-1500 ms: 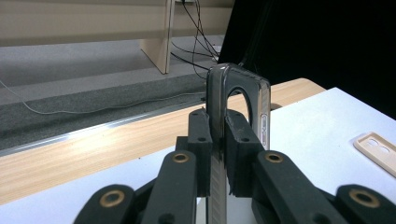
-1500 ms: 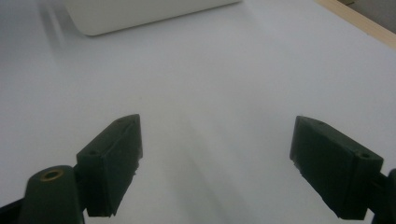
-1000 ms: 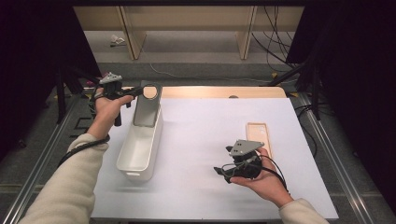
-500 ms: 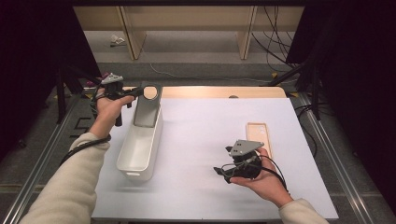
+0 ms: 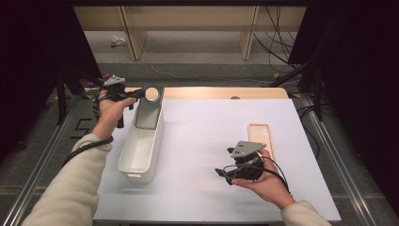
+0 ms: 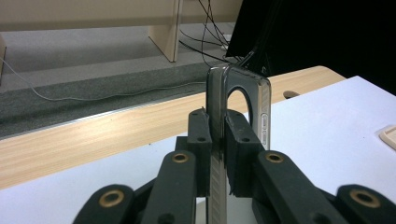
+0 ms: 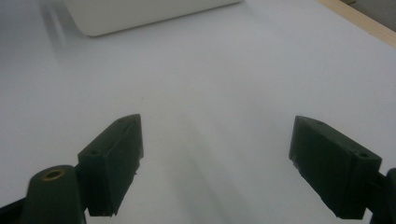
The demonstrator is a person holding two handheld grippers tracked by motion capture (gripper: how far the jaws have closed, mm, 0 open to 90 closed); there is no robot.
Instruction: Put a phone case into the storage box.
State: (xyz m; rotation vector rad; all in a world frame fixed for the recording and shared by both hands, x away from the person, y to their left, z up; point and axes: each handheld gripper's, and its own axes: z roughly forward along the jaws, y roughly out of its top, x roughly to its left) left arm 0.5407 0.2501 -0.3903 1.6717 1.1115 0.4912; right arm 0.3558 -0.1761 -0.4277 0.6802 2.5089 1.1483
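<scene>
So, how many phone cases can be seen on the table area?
1. The grey phone case is clamped in the left gripper above the far end of the white bin. Part of the bin's inside is hidden.

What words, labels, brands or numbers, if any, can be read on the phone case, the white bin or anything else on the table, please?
No readable text anywhere: the smoky clear phone case in the left gripper, the white bin, the wooden tray and the white table bear no legible print.
</scene>
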